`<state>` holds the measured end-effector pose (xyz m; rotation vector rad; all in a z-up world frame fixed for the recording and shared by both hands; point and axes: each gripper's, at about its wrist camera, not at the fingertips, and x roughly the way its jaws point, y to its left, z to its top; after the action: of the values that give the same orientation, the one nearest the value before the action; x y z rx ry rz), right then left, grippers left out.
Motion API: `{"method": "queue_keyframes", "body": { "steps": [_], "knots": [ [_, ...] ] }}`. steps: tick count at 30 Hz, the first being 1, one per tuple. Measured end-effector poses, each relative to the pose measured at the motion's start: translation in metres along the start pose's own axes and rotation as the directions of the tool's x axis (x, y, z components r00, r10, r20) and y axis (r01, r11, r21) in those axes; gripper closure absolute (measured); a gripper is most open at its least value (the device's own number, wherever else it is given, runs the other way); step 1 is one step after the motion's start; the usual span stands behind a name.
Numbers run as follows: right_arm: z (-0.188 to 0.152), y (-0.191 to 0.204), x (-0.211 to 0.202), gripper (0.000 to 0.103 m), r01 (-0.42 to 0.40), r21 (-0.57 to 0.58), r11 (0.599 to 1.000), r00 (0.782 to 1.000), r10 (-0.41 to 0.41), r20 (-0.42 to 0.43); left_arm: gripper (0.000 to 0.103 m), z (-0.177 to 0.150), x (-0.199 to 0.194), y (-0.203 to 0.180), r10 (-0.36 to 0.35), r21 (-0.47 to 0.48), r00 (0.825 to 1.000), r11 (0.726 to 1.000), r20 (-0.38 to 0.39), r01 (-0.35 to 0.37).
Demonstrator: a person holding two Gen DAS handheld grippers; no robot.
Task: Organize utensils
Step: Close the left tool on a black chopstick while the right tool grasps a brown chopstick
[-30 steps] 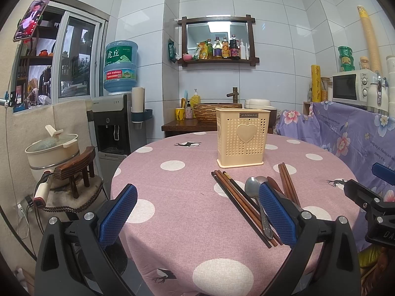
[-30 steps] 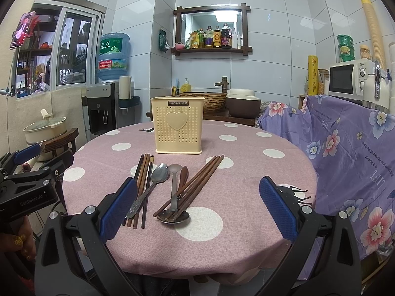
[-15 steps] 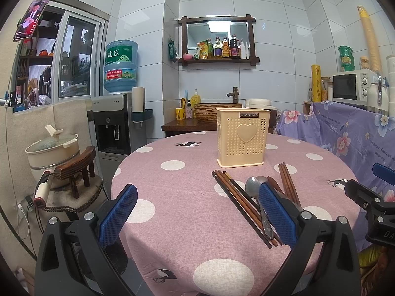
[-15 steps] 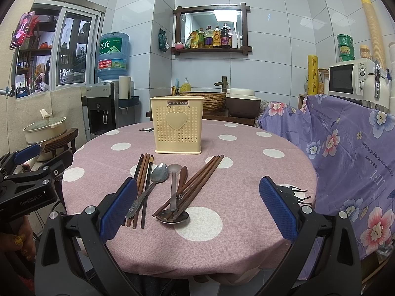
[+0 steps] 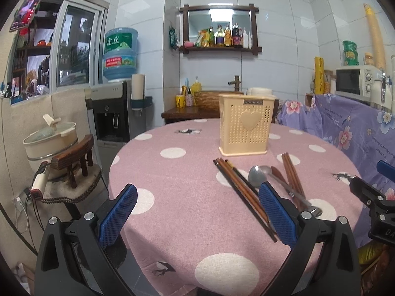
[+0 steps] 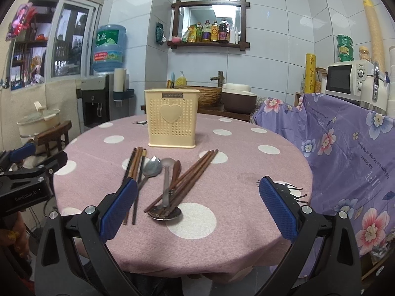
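Right wrist view: right gripper (image 6: 197, 204) spread wide, nothing between the blue pads (image 6: 118, 208), hovering over the near edge of the desk (image 6: 246, 172) w/ its pink polka-dot cloth. Utensils lie loose on the cloth just ahead: chopsticks (image 6: 134, 162) on the left, two metal spoons (image 6: 153, 167), a 2nd bunch of chopsticks (image 6: 195, 172) crossing to the right. Cream holder (image 6: 172, 120) w/ a heart stands upright behind them, apart from the pile. Left wrist view: left gripper (image 5: 197, 213) also wide open, empty, touching nothing; its right pad (image 5: 276, 212) sits in front of the chopsticks (image 5: 237, 182) and spoon (image 5: 256, 175). Holder (image 5: 245, 125) upright further back on the desk (image 5: 185, 197).
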<state>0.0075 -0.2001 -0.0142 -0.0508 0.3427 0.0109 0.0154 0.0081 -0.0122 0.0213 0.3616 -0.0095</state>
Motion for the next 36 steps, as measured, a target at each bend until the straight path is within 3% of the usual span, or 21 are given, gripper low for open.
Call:
{"method": "queue_keyframes", "body": {
  "steps": [2,10,13,15,22,26,30,36],
  "knots": [
    [-0.001,-0.005,0.009,0.005,0.018,0.003,1.000,0.999,-0.018,-0.033,0.005,-0.001,0.011,0.002,0.022,0.009,0.999,1.000,-0.050,-0.021],
    [0.002,-0.045,0.059,0.005,0.054,0.067,0.996,0.981,-0.040,-0.189,0.006,0.011,0.055,0.012,-0.041,-0.007,0.981,0.999,-0.191,0.041],
    [0.010,-0.052,0.081,0.005,0.052,0.072,0.996,0.968,-0.032,-0.249,0.015,0.020,0.077,0.009,-0.060,0.012,0.968,0.998,-0.246,0.065],
    [0.015,-0.056,0.099,0.005,0.040,0.091,0.995,0.954,-0.011,-0.299,0.024,0.026,0.093,0.007,-0.085,0.004,0.950,0.996,-0.300,0.090],
    [0.023,-0.054,0.146,0.005,0.053,0.097,0.994,0.916,-0.010,-0.402,0.041,0.029,0.141,-0.005,-0.180,-0.080,0.870,0.984,-0.459,0.162],
    [0.021,-0.052,0.162,0.005,0.053,0.106,0.993,0.893,0.001,-0.450,0.049,0.024,0.152,-0.015,-0.199,-0.099,0.839,0.980,-0.506,0.173],
    [0.020,-0.045,0.175,0.005,0.054,0.088,0.995,0.873,-0.005,-0.489,0.050,0.020,0.154,-0.023,-0.182,-0.073,0.832,0.983,-0.524,0.169],
    [0.017,-0.028,0.186,0.005,0.059,0.041,0.997,0.850,-0.028,-0.526,0.050,0.020,0.154,-0.030,-0.132,-0.026,0.838,0.990,-0.529,0.140]
  ]
}}
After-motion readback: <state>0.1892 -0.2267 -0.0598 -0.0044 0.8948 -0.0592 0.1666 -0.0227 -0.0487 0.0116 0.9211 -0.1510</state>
